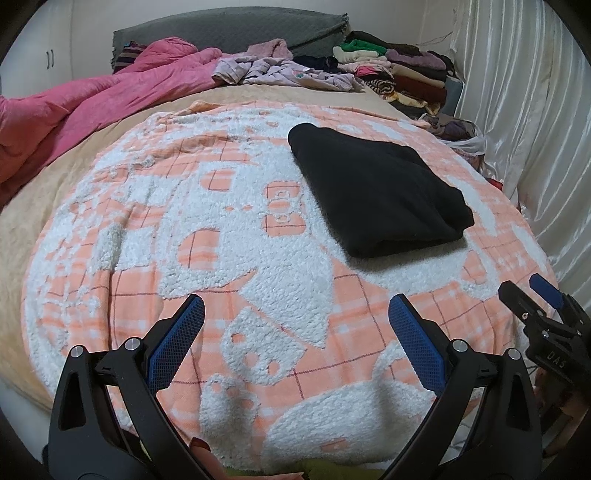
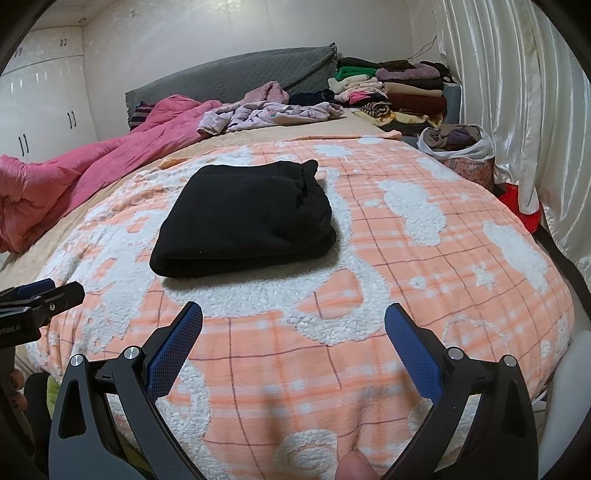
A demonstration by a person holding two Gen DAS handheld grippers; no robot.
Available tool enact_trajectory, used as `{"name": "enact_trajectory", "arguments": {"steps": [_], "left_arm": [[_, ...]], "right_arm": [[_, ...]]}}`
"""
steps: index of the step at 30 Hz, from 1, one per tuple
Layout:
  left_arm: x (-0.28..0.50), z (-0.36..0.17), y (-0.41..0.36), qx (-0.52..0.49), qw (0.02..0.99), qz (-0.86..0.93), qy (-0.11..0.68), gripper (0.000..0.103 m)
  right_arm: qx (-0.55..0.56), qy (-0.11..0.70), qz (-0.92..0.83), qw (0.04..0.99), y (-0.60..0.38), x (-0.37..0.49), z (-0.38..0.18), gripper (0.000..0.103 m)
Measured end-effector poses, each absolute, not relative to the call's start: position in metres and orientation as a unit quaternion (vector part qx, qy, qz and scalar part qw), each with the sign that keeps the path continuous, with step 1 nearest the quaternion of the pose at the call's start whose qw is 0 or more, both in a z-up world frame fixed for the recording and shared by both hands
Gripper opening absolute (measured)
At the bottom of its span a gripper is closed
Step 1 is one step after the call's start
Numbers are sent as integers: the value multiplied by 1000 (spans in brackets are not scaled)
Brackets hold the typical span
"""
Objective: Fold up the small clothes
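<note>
1. Plainly, the folded black garment (image 1: 376,192) lies flat on the orange-and-white blanket (image 1: 229,280), ahead of both tongs and touched by neither.
2. In the left wrist view the garment sits at about one o'clock from the left gripper (image 1: 295,314), well apart from its tips, with bare blanket between.
3. In the right wrist view the same black garment (image 2: 243,221) sits at about eleven o'clock from the right gripper (image 2: 293,321), near but clear of the fingertips; its rounded fold faces the camera and its layered edges lie on the right side.
4. The left gripper's jaws stand spread wide; its blue pads (image 1: 177,339) hold nothing and hang over the blanket, with nothing between them.
5. The right gripper's jaws are likewise spread wide, the blue pads (image 2: 173,350) empty, above the near edge of the blanket (image 2: 406,258).
6. Each tool shows in the other's view: the right gripper (image 1: 543,314) appears at three o'clock in the left view, and the left gripper (image 2: 44,295) at nine o'clock in the right view.
7. At twelve o'clock, far up the bed, lie a pink quilt (image 1: 92,107), a heap of loose pale clothes (image 1: 280,70) and a stack of folded clothes (image 1: 402,70) against a grey headboard (image 1: 229,33).
8. White curtains (image 1: 524,110) hang at two to three o'clock, and white cupboard doors (image 2: 40,110) stand at ten o'clock in the right view.
</note>
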State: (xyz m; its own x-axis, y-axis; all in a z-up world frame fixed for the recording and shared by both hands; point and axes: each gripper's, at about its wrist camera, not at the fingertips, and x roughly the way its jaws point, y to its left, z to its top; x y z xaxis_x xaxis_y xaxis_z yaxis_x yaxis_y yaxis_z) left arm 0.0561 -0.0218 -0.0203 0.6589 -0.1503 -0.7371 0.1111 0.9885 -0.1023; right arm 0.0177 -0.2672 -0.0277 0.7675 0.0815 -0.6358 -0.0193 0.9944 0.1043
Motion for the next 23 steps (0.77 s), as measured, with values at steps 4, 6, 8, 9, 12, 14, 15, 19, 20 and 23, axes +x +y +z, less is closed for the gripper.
{"name": "enact_trajectory", "arguments": {"steps": [4,6,8,9,12,14,15,19,20,23], "left_arm": [[57,-23,-20,-25,908,-73,413,93],[58,-25,-18,-28,906,-71,416,93],[60,-26,-13,-31,906,-62,418,93],[61,-25,-9,-27,908,-54,415,93],[65,-21,11,-32,916,-36,398,93],[71,-18,29,-54,916,-33,395,93],[76,-17,44,-66,917,-20,394,93],[108,-16,116,-94,909,54,402,93],[113,-17,128,-94,907,70,405,93],[139,-27,187,-105,893,137,416,93]], "right_arm": [[47,341,20,939,-269,19,-30,98],[47,341,15,939,-271,20,-30,98],[49,341,7,939,-274,22,-31,98],[49,341,2,939,-278,24,-31,98],[48,341,-17,939,-288,32,-32,98],[52,340,-36,938,-303,43,-33,98],[52,340,-45,938,-310,47,-34,98],[52,332,-107,936,-351,84,-33,98],[54,332,-122,934,-359,93,-33,98],[76,318,-139,935,-372,117,-22,98]]}}
